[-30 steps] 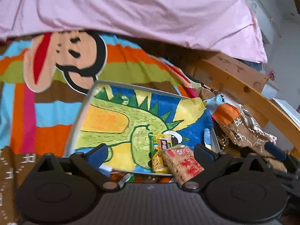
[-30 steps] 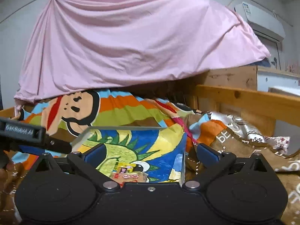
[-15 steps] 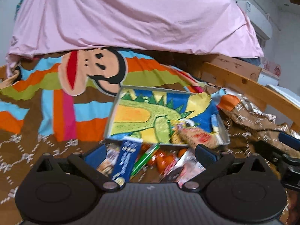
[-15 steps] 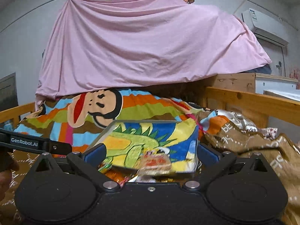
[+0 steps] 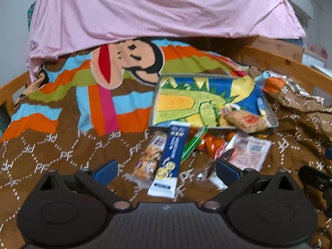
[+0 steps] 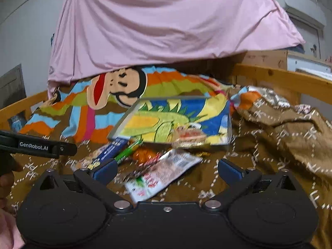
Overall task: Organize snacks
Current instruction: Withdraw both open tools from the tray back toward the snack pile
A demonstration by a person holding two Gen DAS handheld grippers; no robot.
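Both grippers empty, jaws spread wide above a loose snack pile on the quilt.
Left gripper hovered with a flat blue-and-white bar wrapper lying between its fingers; right gripper framed a crinkly white-and-red pouch. A rectangular metal tray with a dinosaur print lay just beyond, holding one tan cracker pack at its near corner. Brown quilt soft, wrinkled.

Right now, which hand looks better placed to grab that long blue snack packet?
Probably the left gripper: the blue packet lies between its open fingers. The right gripper, also open, faces a white packet.
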